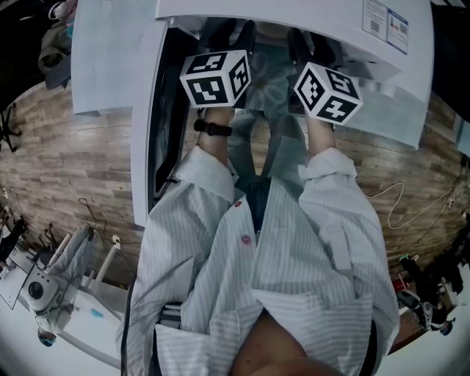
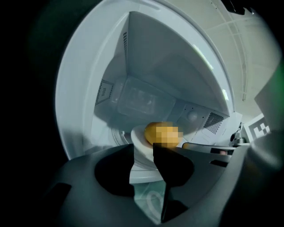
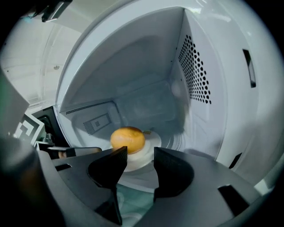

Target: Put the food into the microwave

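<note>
**Item: food in the microwave, both tools at the opening**

1. Door (image 1: 143, 147): swung open on the left side of the microwave (image 1: 257, 9), on the left hand's side.
2. Left tool (image 2: 144, 153): reaches into the opening. Its jaws stand apart by a narrow gap and the near rim of the plate (image 2: 140, 142) shows in it. No pinch on the rim can be made out, and nothing is carried.
3. Food (image 3: 128, 140): a round golden lump with no long axis to speak of. It sits on the white plate, which rests on the glass turntable (image 2: 116, 134) in the middle of the cavity floor. It lies ahead of both tools and between them, a little right of the left tool's gap and a little left of the right tool's gap.
4. Right tool (image 3: 140, 155): also in the opening, with its jaws spread wide and nothing in its grip. The plate's rim shows through the gap with the pads clear of it.
5. Vented wall (image 3: 195, 71): the right side of the cavity, beside the right tool.

**Note on the next move:** the placing looks done. What remains is probably to draw both tools straight back, away from the food, and then shut the door. The left hand is nearer the door.
</note>
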Motion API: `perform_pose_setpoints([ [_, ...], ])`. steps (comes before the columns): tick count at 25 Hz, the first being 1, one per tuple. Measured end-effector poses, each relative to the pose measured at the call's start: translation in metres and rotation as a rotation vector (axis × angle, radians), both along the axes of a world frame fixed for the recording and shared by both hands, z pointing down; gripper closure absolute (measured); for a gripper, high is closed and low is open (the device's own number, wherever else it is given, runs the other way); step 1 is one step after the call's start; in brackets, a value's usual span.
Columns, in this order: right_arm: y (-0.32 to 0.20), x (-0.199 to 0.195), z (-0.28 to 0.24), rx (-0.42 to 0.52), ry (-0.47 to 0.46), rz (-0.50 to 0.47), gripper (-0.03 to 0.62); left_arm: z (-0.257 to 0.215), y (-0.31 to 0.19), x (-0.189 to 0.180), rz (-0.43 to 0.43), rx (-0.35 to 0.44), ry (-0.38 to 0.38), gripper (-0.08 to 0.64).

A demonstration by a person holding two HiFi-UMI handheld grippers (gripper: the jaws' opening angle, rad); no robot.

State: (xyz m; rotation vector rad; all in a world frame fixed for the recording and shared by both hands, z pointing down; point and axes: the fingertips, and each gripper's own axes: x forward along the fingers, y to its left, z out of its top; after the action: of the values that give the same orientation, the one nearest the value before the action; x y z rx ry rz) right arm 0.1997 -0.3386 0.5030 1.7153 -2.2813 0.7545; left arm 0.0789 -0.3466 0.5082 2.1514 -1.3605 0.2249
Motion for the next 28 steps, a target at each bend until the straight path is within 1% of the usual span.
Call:
perform_pose_setpoints([
  [2, 0.004, -0.003, -0.008, 0.002, -0.019, -0.002, 0.403, -0.006, 0.006, 0.003, 0.025, 0.016, 0.013, 0.431],
  [5, 0.012, -0.008, -0.023, 0.018, -0.031, -0.006, 0.403, -0.022, 0.015, 0.005, 0.060, 0.049, 0.012, 0.431],
  [9, 0.023, -0.020, -0.043, 0.032, -0.052, -0.033, 0.412, -0.045, 0.025, 0.010, 0.120, 0.118, -0.014, 0.433],
  [11, 0.030, -0.025, -0.055, 0.043, -0.046, -0.045, 0.428, -0.059, 0.031, 0.012, 0.140, 0.139, -0.017, 0.433],
  [13, 0.038, -0.028, -0.070, 0.066, -0.036, -0.051, 0.456, -0.075, 0.037, 0.014, 0.155, 0.154, 0.000, 0.433],
  [16, 0.045, -0.034, -0.088, 0.096, -0.047, -0.059, 0.481, -0.089, 0.047, 0.017, 0.186, 0.167, 0.014, 0.438],
  [18, 0.051, -0.039, -0.096, 0.098, -0.056, -0.079, 0.499, -0.098, 0.053, 0.017, 0.206, 0.197, -0.010, 0.450],
  [20, 0.060, -0.046, -0.108, 0.098, -0.058, -0.107, 0.511, -0.111, 0.059, 0.017, 0.217, 0.243, -0.035, 0.478],
  [21, 0.064, -0.049, -0.114, 0.102, -0.057, -0.120, 0.520, -0.120, 0.063, 0.018, 0.222, 0.261, -0.029, 0.489],
  [23, 0.073, -0.054, -0.127, 0.112, -0.067, -0.142, 0.534, -0.137, 0.070, 0.019, 0.235, 0.274, 0.014, 0.498],
  [25, 0.081, -0.058, -0.141, 0.123, -0.097, -0.164, 0.541, -0.154, 0.076, 0.021, 0.253, 0.280, 0.058, 0.505],
  [28, 0.092, -0.062, -0.160, 0.143, -0.127, -0.194, 0.549, -0.176, 0.086, 0.025, 0.284, 0.296, 0.105, 0.523],
])
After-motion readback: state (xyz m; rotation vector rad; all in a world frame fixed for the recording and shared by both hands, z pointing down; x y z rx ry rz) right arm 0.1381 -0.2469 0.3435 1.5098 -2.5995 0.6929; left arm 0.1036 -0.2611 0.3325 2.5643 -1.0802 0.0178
